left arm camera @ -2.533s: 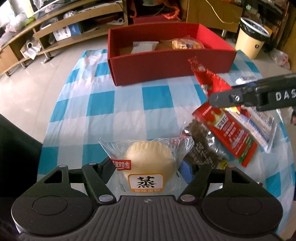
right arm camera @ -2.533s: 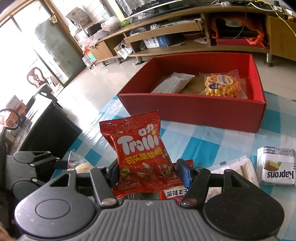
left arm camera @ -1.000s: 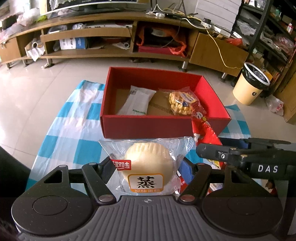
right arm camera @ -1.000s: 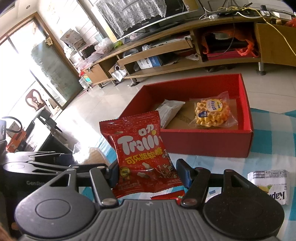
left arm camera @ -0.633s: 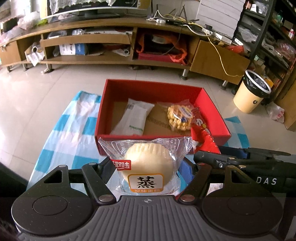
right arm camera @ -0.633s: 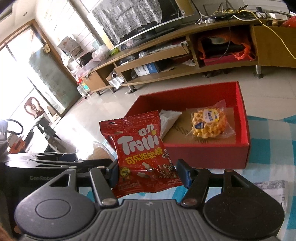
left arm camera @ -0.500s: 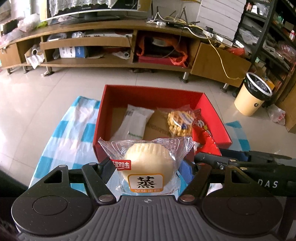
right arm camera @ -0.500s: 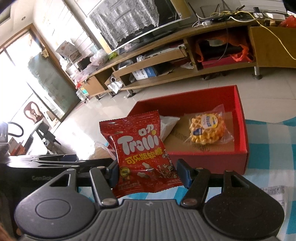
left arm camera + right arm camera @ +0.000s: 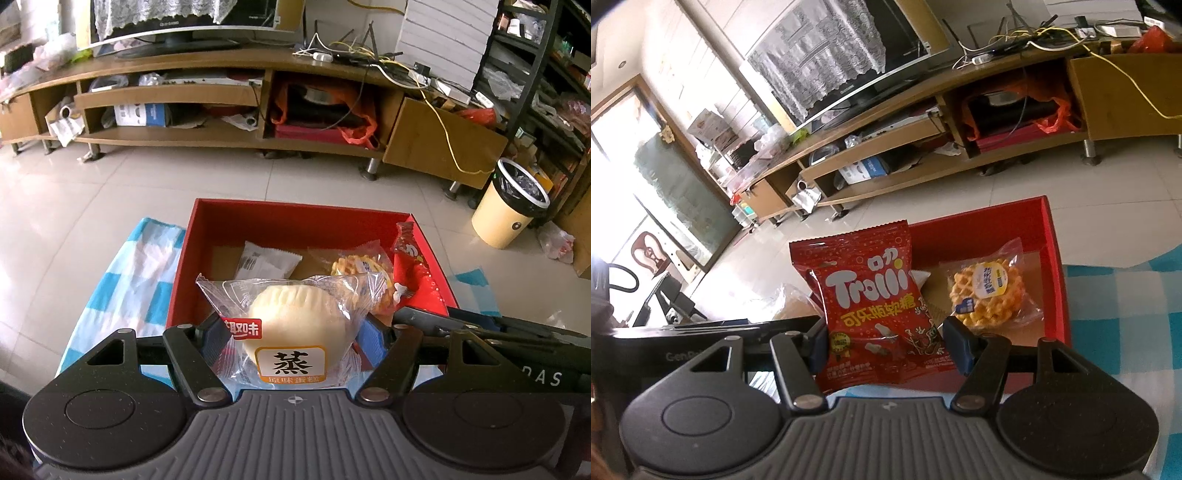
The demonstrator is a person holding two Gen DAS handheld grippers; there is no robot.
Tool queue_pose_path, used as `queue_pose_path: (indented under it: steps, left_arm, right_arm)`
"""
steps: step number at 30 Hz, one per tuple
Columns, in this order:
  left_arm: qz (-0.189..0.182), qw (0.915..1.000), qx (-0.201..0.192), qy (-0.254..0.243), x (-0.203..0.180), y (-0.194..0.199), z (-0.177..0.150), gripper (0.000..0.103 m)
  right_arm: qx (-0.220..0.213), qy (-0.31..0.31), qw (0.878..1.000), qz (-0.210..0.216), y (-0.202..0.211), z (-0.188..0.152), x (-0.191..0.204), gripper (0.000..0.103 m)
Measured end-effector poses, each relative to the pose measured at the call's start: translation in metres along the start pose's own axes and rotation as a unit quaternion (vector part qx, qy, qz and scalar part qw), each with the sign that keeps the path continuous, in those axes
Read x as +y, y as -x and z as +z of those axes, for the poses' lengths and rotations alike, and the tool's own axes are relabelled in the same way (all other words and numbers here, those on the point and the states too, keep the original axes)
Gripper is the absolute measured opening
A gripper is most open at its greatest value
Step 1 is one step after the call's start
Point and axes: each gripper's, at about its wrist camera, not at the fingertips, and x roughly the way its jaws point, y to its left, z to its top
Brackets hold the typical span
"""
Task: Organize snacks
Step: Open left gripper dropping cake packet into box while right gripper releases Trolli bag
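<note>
Room: a tiled living-room floor with a long wooden TV bench [image 9: 229, 74] at the back and a cream bin [image 9: 508, 206] off to the right; the work surface is a table under a blue-and-white checked cloth [image 9: 122, 280].
Left gripper [image 9: 295, 339]: closed on a clear-wrapped steamed cake [image 9: 295, 325], pinched across the lower half of the pack, hanging above the near wall of the red box.
Cake handling: looks light and soft, and the film looks slippery; I judge a gentle hold on the wrapper edge safer than squeezing the cake itself.
Right gripper [image 9: 884, 347]: closed on a red Trolli gummy bag [image 9: 871, 302], gripped across its lower part so the bag stands upright, over the near edge of the box.
Gummy bag handling: light and floppy, contents loose and hardy; it can likely be dropped flat without harm.
Red box [image 9: 295, 221]: open-topped, sitting on the cloth just beyond both grippers.
Box contents: a white sachet [image 9: 266, 262] left of centre and a wrapped waffle [image 9: 988, 295] to its right, both lying flat.
Free space: the left part of the box floor looks open, likely room for both packs.
</note>
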Motion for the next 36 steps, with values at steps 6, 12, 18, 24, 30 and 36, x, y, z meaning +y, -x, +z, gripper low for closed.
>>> queue_pose_path:
  steps: [6,12,18,24,30,36]
  left_arm:
    - [0.003,1.0,-0.003,0.002,-0.004,-0.013,0.012,0.076]
    - [0.008,0.9999,0.0,0.007,-0.006,-0.029,0.021,0.076]
    - [0.021,0.9997,0.007,0.01,-0.006,-0.045,0.022,0.077]
    - [0.031,0.9992,0.023,0.014,-0.005,-0.062,0.02,0.077]
    - [0.042,0.9982,0.041,0.011,-0.005,-0.072,0.015,0.078]
    - [0.052,0.9971,0.055,0.007,-0.005,-0.08,0.009,0.079]
  right_arm:
    - [-0.01,-0.013,1.0,-0.006,-0.005,0.01,-0.01,0.062]
    - [-0.014,-0.019,1.0,-0.017,-0.014,0.018,-0.017,0.062]
    - [-0.009,-0.019,0.999,-0.031,-0.026,0.022,-0.023,0.062]
    - [0.001,-0.015,0.999,-0.051,-0.038,0.022,-0.028,0.062]
    - [0.013,-0.003,0.997,-0.071,-0.047,0.02,-0.031,0.062]
    - [0.027,0.006,0.996,-0.087,-0.052,0.015,-0.031,0.062]
